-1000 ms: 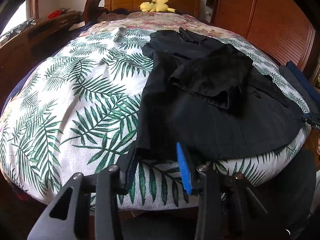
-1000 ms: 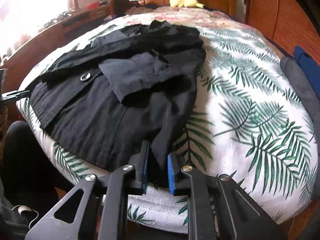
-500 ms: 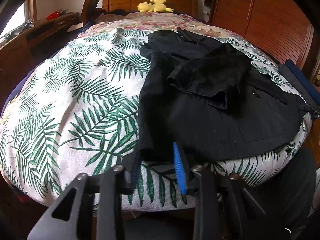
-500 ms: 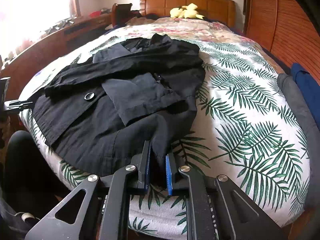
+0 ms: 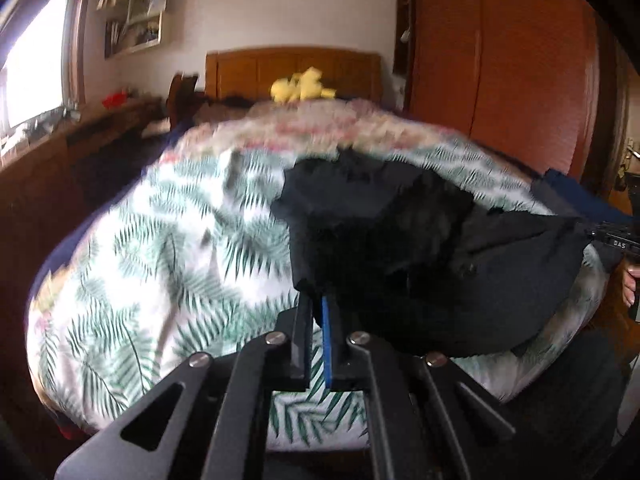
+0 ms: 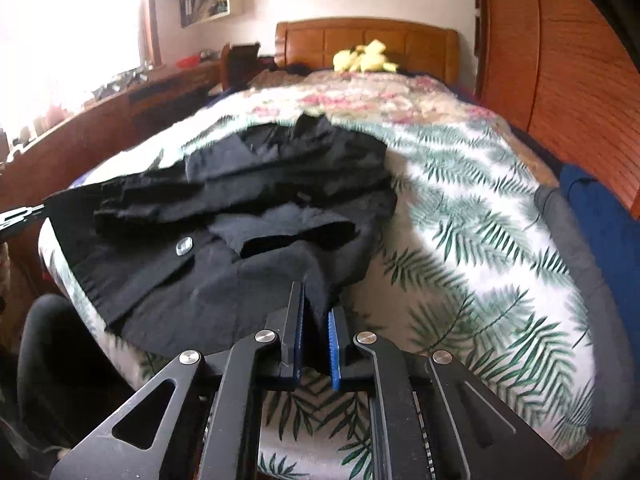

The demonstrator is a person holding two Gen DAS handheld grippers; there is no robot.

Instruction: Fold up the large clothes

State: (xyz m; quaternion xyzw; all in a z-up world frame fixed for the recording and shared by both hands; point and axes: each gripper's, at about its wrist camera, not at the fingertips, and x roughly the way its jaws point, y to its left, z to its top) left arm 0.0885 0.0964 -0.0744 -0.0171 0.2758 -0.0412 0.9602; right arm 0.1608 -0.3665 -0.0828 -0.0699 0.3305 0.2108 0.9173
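While both tools, left tool [image 5: 317,312] and right tool [image 6: 316,312], are clamping the black jacket's [image 6: 224,264] near hem, lifting evenly is keeping the fold straight.

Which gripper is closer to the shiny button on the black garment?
Right. The right gripper is shut on the black garment's near hem, just below the button. The left gripper pinches the opposite hem corner, further off.

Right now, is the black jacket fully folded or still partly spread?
Partly folded: the black jacket has sleeves laid across its front, but its body lies spread on the bed, hem corners pinched by both grippers.
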